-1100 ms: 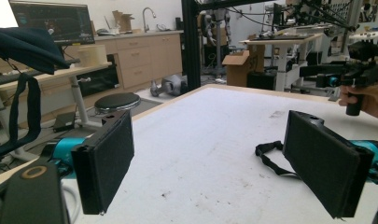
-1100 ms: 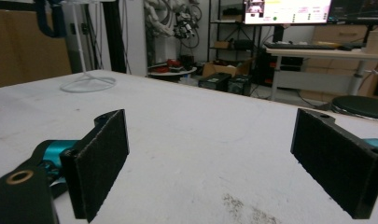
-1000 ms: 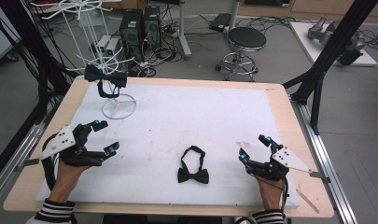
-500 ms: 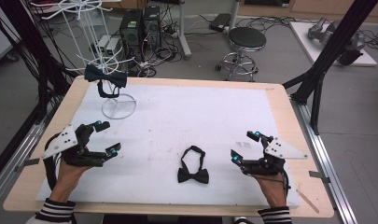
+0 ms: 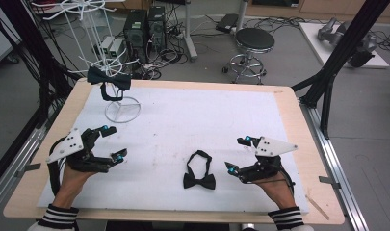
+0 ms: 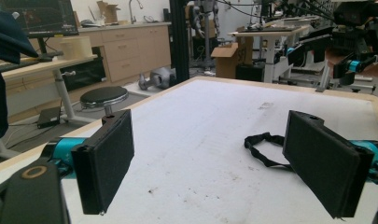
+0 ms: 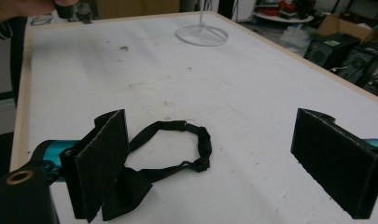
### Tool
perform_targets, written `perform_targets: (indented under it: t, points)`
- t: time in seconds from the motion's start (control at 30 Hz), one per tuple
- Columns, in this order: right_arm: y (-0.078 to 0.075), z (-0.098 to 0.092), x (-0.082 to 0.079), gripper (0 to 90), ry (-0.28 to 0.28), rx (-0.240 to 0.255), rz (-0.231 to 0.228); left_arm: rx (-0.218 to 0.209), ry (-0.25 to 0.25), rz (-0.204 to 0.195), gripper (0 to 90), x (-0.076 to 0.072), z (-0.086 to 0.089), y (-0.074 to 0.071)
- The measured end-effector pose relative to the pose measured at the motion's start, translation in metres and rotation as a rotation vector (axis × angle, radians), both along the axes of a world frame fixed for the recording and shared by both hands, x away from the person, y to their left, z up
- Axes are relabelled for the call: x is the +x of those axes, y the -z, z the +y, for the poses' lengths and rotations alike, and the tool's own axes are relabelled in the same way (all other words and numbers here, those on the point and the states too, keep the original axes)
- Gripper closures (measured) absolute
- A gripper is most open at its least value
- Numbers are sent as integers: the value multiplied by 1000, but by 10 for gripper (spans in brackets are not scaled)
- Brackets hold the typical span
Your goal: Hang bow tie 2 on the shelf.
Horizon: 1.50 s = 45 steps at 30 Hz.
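Our right claw [image 5: 234, 155] gapes wide beside the bow tie [image 5: 199, 173]; left claw [image 5: 111, 143] wide too, wire stand [image 5: 121, 109] far off.

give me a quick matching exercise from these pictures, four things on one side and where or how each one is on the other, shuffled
Things:
1. bow tie
2. second bow tie
3. white wire stand
4. right gripper

Places or states:
A. hanging on the wire stand
B. standing at the table's far left
C. lying flat on the white mat between the hands
D. jaws open, nothing between them

Pairs: 1-C, 2-A, 3-B, 4-D
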State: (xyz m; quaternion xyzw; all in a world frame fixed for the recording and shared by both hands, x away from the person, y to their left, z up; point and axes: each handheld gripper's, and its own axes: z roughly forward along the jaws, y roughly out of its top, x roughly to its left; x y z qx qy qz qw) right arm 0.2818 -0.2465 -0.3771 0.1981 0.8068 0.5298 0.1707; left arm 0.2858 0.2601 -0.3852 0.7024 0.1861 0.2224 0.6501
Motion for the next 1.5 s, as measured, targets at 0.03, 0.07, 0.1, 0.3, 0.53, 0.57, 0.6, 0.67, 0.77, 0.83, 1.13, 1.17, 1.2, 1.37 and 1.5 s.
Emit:
perform_targets:
  t: [0.03,0.07,0.1,0.3,0.53,0.57,0.6,0.67,0.77,0.83,1.13,1.17,1.2,1.37,1.5]
  points:
    - [-1,2,1,107,-12,-9,5,-1,1,0,170,0,0,0]
    - [-1,4,1,107,-27,-20,19,0,1,0,170,0,-1,0]
    - [-2,6,2,107,-37,-31,16,3,1,0,170,0,-1,0]
    - [-2,18,4,107,-96,-96,37,2,12,0,170,0,-1,0]
    - [3,29,8,107,-162,-162,67,5,15,3,170,1,-2,1]
    - [4,30,8,107,-174,-171,74,5,16,4,170,1,-3,1]
    - [5,33,8,108,-188,-178,77,6,16,3,170,1,-3,1]
    - [6,37,8,107,-206,-198,85,4,16,4,170,1,-3,1]
    - [7,43,9,107,-221,-224,91,5,15,4,170,0,-3,1]
    - [8,47,10,107,-231,-249,89,6,17,8,170,1,-3,1]
    - [17,60,12,108,-279,-338,137,9,18,11,170,1,-3,2]
    - [18,60,13,108,-282,-345,135,9,17,12,170,1,-3,2]
    - [18,61,13,108,-286,-353,138,8,19,14,170,1,-3,2]
    - [22,65,12,111,-302,-384,159,12,19,16,170,1,-4,3]
    - [25,67,13,152,-320,-415,172,11,19,15,171,1,-4,3]
